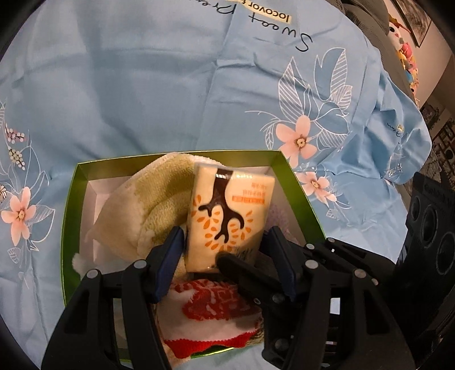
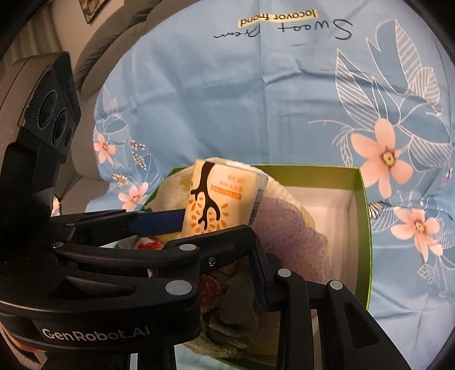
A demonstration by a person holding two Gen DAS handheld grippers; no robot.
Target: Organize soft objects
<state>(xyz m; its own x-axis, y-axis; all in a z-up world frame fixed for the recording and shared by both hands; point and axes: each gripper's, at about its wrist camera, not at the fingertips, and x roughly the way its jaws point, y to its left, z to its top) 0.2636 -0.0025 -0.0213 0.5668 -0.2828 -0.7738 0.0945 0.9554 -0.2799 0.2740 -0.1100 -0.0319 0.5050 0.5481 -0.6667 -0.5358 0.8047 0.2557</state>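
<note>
tissue pack [image 1: 227, 216] between left tool [image 1: 224, 242] fingers, over box [image 1: 71, 199]

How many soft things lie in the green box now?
4 visible: tissue pack between the left tongs, cream towel behind it, lilac cloth at its right, red-white cloth nearest; more may be hidden beneath.

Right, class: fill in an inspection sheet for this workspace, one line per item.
Surface: blue floral bedsheet, creased.
Job's things: green box holding tissue pack, beige towel, red-and-white cloth and lilac knitted cloth.
Clutter: nothing seen.
Grippers: left gripper straddles the tissue pack, grip unclear; right gripper over the box, one finger hidden.
Cables: nothing seen.
Surroundings: grey sofa, plush toys, framed picture.
</note>
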